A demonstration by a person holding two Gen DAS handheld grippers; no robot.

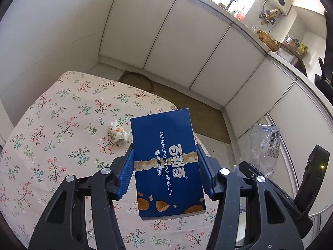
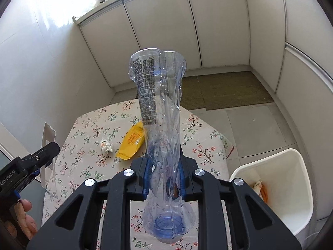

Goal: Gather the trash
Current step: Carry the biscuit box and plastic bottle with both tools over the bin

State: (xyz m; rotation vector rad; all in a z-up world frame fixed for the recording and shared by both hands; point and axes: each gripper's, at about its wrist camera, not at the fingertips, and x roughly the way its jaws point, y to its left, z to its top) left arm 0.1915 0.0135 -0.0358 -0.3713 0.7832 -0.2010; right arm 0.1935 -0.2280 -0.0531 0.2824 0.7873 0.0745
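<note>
My left gripper [image 1: 164, 166] is shut on a blue biscuit box [image 1: 166, 162] and holds it above the floral table [image 1: 52, 135]. My right gripper [image 2: 164, 177] is shut on a crushed clear plastic bottle [image 2: 160, 114], held upright above the table; the bottle also shows in the left wrist view [image 1: 262, 143]. A crumpled white wrapper [image 1: 118, 132] lies on the table, seen also in the right wrist view [image 2: 106, 145]. A yellow snack packet [image 2: 131, 143] lies beside it. A white trash bin [image 2: 299, 189] stands on the floor right of the table, with some scraps inside.
White cabinets [image 2: 166, 31] line the far walls, with a brown mat [image 2: 233, 89] on the tiled floor in front of them. The left gripper's body [image 2: 27, 166] shows at the right wrist view's left edge. A cluttered counter [image 1: 270, 39] runs above the cabinets.
</note>
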